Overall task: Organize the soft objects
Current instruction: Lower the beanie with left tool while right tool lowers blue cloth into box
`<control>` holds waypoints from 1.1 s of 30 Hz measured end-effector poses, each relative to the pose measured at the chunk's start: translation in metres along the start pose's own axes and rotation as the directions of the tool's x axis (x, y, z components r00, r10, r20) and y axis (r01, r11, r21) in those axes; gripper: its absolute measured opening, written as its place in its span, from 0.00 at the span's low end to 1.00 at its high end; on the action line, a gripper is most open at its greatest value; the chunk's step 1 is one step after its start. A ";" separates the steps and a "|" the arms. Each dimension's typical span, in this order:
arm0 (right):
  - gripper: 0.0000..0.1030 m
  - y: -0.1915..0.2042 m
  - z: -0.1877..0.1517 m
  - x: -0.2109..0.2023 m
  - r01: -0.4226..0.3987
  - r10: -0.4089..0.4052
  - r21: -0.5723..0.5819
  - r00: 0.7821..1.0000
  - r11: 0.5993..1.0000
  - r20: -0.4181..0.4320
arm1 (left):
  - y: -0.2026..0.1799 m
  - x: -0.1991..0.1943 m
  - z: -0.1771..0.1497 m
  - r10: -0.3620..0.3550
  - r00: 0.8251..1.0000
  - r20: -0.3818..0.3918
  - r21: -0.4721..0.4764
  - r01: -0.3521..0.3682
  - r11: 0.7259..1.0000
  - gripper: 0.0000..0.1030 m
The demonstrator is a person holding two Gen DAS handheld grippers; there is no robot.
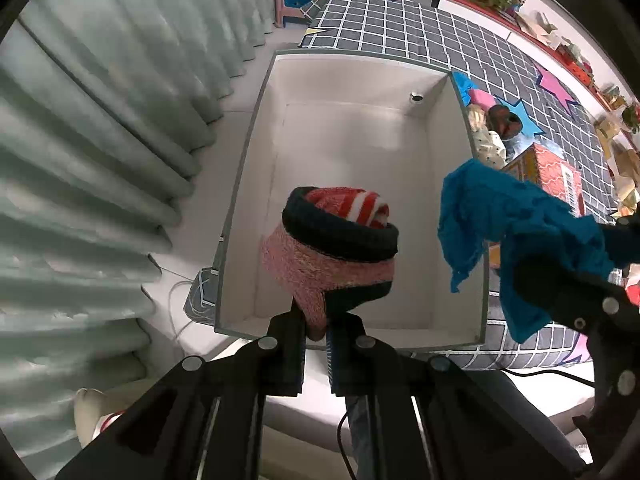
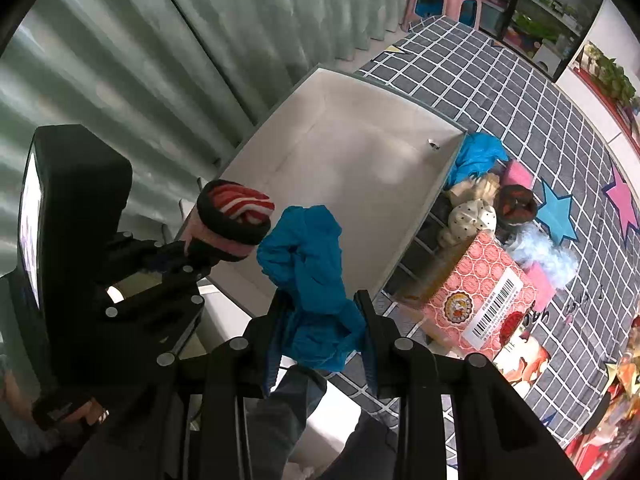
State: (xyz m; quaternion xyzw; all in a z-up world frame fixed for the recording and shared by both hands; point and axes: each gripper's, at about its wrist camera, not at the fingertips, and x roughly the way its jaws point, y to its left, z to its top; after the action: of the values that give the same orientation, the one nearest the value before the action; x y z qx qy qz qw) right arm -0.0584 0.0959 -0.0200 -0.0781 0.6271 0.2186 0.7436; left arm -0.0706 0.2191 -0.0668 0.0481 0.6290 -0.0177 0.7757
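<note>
From the left wrist, the left gripper (image 1: 318,326) pinches a rolled sock (image 1: 336,248) tight by its lower end, hanging over the white box (image 1: 256,160) on the checked mat (image 1: 440,36). From the right wrist, the right gripper (image 2: 322,320) clamps a blue cloth (image 2: 308,256) above the box's near edge, with a heap of soft things (image 2: 480,208) beside the box.

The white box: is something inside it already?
The white box shows a bare floor and walls, with only a small metal fitting on the far wall. The rolled sock bundle in the left tongs hides part of the near floor.
</note>
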 end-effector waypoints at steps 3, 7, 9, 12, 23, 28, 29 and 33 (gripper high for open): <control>0.33 -0.001 0.001 0.002 0.002 -0.002 0.001 1.000 1.000 -0.004 | 0.001 0.002 0.001 -0.001 1.000 -0.006 -0.005 0.001 1.000 0.09; 0.33 -0.001 0.001 0.002 -0.001 0.001 0.003 1.000 1.000 -0.010 | 0.001 0.006 0.002 -0.001 1.000 -0.015 -0.008 0.001 1.000 0.09; 0.33 -0.001 0.001 0.002 -0.002 0.002 0.002 1.000 1.000 -0.013 | 0.001 0.006 0.003 -0.001 1.000 -0.016 -0.005 0.001 1.000 0.09; 0.33 0.000 0.002 0.002 -0.004 0.004 0.000 1.000 1.000 -0.014 | 0.001 0.007 0.004 -0.003 1.000 -0.017 -0.004 0.003 1.000 0.09; 0.33 0.000 0.003 0.006 -0.010 0.010 -0.003 1.000 1.000 -0.028 | 0.001 0.012 0.002 -0.001 1.000 -0.032 -0.010 0.001 1.000 0.09; 0.33 0.000 0.004 0.008 -0.011 0.011 -0.005 0.999 1.000 -0.033 | 0.002 0.015 0.003 0.004 0.999 -0.039 -0.008 -0.005 1.000 0.09; 0.33 0.000 0.004 0.009 -0.012 0.012 -0.006 0.999 1.000 -0.036 | 0.003 0.016 0.003 0.004 0.999 -0.042 -0.009 -0.004 1.000 0.09; 0.33 0.001 0.005 0.015 -0.015 0.015 -0.005 0.999 1.000 -0.049 | 0.004 0.020 0.004 0.009 0.999 -0.051 -0.007 -0.009 1.000 0.09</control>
State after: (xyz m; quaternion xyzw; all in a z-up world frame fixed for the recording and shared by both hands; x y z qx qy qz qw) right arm -0.0527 0.1017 -0.0331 -0.0808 0.6450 0.2239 0.7261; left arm -0.0628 0.2230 -0.0852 0.0485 0.6484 -0.0107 0.7596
